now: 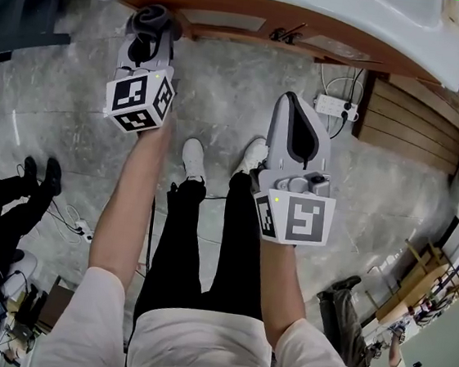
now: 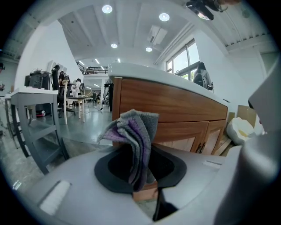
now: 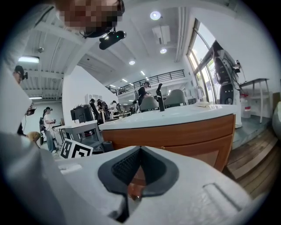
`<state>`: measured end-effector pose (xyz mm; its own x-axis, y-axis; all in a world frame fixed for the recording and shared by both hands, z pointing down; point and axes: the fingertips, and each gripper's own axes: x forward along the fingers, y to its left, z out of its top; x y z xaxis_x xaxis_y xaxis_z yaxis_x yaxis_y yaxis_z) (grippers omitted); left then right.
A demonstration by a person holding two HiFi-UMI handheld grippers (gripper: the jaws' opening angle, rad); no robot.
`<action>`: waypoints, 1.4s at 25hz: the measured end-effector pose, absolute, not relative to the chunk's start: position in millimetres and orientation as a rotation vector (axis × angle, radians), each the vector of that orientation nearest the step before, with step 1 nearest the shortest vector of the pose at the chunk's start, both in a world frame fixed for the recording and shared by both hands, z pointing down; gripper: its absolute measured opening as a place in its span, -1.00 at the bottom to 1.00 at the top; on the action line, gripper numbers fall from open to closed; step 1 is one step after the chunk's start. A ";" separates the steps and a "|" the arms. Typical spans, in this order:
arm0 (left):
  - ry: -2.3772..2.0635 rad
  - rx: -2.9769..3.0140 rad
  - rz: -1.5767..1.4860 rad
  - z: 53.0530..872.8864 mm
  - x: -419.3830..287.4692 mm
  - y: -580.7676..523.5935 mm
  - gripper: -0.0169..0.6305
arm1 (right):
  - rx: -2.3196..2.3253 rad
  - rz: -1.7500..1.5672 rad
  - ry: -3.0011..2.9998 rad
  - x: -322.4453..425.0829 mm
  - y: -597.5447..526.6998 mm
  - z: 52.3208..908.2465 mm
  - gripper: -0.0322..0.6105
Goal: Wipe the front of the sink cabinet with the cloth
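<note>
The left gripper, at the upper left of the head view, is clamped on the bunched grey-purple cloth, which sits just short of the sink cabinet front. The right gripper, mid-frame, is pressed together on nothing.

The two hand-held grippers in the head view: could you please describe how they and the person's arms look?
Both the left gripper and the right gripper are light grey moulded plastic shells, black-lined inside. Each carries a cube of black-and-white square markers. The arms emerge from short, pale T-shirt sleeves.
</note>
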<state>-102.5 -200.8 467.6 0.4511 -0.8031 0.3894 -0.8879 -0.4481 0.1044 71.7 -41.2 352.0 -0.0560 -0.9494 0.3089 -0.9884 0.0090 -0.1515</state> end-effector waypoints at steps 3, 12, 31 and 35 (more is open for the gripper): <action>-1.445 2.407 0.410 468.9 -95.7 -198.7 -0.71 | 2.085 0.509 -2.133 76.4 -39.1 355.2 -0.90; -1.382 2.443 0.406 469.5 -61.3 -189.3 -0.71 | 2.106 0.510 -2.096 89.7 -30.8 359.3 -0.90; -1.230 2.537 0.455 470.1 8.4 -162.9 -0.71 | 2.166 0.532 -2.061 117.1 -11.0 360.3 -0.90; -1.212 2.543 0.454 470.3 20.9 -159.4 -0.71 | 2.170 0.540 -2.053 122.3 -8.1 362.8 -0.90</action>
